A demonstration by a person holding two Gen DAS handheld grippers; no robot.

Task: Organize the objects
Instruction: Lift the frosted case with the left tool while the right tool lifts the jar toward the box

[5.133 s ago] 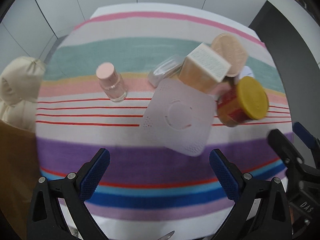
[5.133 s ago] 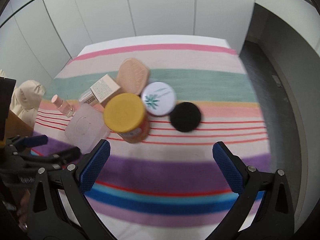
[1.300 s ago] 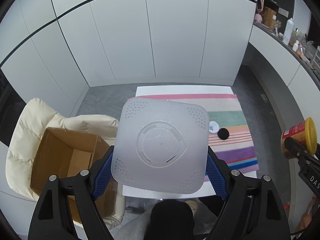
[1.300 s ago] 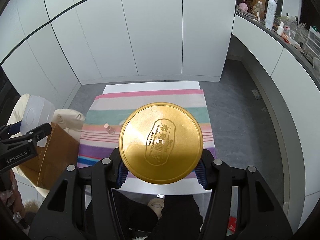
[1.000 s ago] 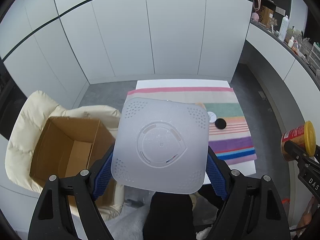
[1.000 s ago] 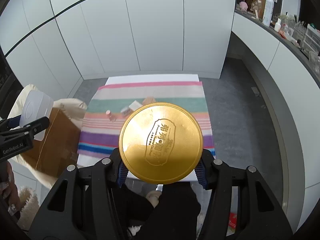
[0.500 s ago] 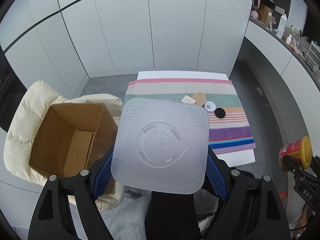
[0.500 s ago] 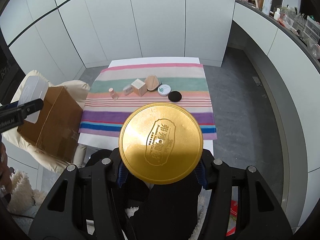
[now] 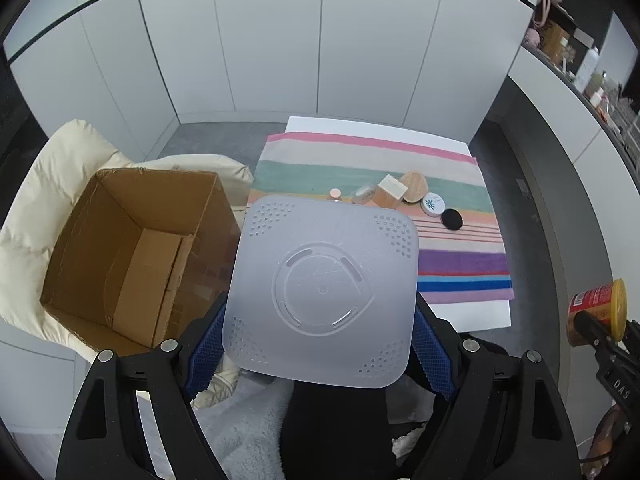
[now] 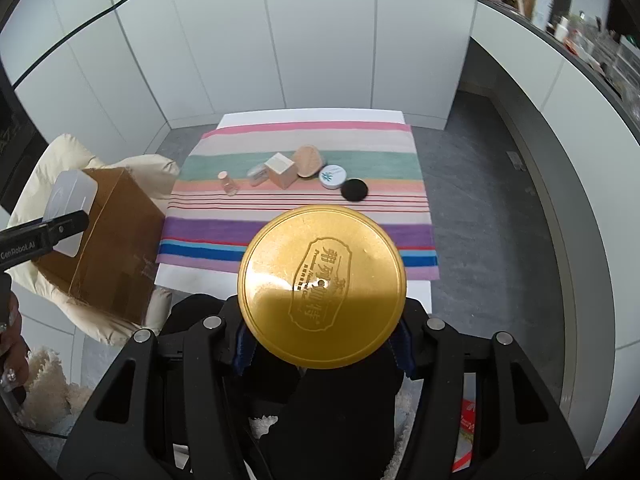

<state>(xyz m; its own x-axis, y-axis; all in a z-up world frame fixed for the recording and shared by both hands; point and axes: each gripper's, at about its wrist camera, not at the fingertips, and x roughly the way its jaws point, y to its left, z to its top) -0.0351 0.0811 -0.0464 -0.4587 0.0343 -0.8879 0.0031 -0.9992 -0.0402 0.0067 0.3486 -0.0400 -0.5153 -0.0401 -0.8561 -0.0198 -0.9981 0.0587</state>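
While both grippers hang high above the scene, the left gripper (image 9: 320, 344) is clamped on a translucent square plastic lid (image 9: 322, 296), its blue pads pressing the lid's left and right edges. Below and left of the lid, an open cardboard box (image 9: 132, 248) sits on a cream padded chair (image 9: 36, 216). The right gripper (image 10: 322, 344) is clamped on a jar with a gold lid (image 10: 322, 286), the embossed lid facing the camera; from the left wrist view the jar's red label shows at far right. Farther off, a striped cloth (image 10: 296, 216) covers a white table (image 10: 308, 114). On the cloth, in a rough row, stand a small pink-capped bottle (image 10: 227, 184), a clear case (image 10: 256, 174), a tan carton (image 10: 282, 170), a beige compact (image 10: 307, 162), a white round tin (image 10: 333, 176) and a black disc (image 10: 354, 190).
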